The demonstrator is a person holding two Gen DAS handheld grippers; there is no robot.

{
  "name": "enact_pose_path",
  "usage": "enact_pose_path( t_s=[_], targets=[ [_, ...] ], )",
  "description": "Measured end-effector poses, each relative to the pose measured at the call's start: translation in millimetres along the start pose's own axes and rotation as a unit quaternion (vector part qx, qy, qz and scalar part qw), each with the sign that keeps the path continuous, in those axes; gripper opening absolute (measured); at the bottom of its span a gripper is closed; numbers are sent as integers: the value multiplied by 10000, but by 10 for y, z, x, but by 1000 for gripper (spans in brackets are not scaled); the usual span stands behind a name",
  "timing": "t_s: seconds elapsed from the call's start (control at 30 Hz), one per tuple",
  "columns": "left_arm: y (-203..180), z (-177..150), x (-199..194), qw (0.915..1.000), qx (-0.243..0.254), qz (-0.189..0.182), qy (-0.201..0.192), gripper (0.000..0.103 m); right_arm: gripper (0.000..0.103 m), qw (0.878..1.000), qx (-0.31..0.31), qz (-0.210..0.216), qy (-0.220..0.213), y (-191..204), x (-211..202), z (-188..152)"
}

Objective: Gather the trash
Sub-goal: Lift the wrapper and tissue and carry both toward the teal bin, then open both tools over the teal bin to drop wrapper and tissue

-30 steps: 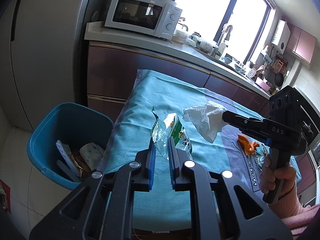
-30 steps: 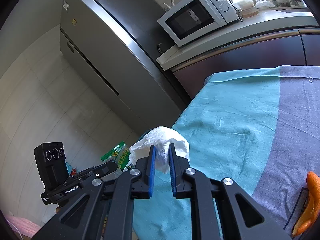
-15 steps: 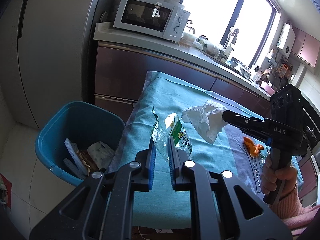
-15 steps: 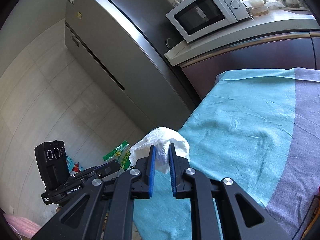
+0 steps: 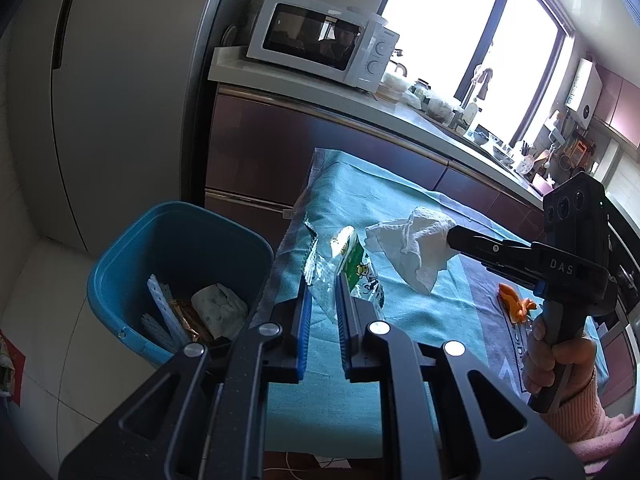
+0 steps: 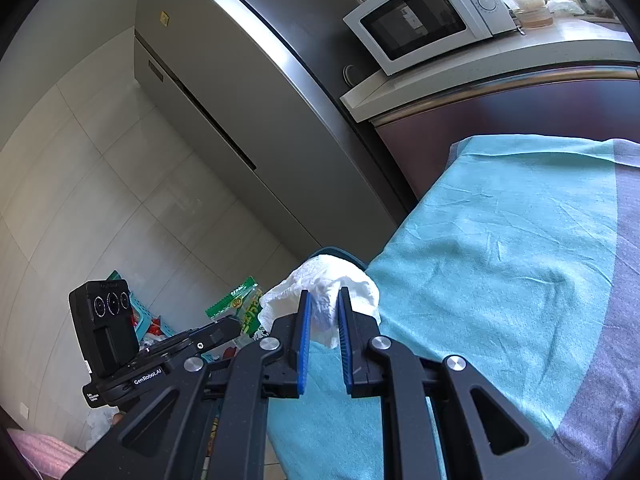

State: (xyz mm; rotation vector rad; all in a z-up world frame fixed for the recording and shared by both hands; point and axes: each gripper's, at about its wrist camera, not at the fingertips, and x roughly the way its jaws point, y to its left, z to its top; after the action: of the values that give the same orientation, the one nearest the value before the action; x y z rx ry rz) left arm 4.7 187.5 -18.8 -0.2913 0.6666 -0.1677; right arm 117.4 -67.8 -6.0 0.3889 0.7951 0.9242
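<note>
Since a second ago the blue bin [image 5: 176, 276] has swung closer into the left wrist view, so both loads are nearing the drop. The left gripper [image 5: 322, 304] is clamped on a green-printed wrapper [image 5: 352, 264] just right of the bin's rim. Farther right, the right gripper [image 6: 322, 312] pinches a crumpled tissue [image 6: 324, 292] above the teal cloth [image 5: 360, 200]; floor beyond is open.

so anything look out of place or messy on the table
One thing: an orange scrap lies loose on the grey part of the cloth, near the right gripper. The tissue and the snack wrapper are already held up in the grippers, and the blue bin stands upright. Nothing looks spilled.
</note>
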Motion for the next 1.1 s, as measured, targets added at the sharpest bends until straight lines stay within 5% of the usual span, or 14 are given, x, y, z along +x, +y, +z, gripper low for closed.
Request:
enact_pose_path(
  t_s=[1.1],
  targets=[
    [624, 54, 23, 9960, -545, 703, -73, 13, 12, 9979, -228, 120, 602, 301, 648, 143]
  ],
)
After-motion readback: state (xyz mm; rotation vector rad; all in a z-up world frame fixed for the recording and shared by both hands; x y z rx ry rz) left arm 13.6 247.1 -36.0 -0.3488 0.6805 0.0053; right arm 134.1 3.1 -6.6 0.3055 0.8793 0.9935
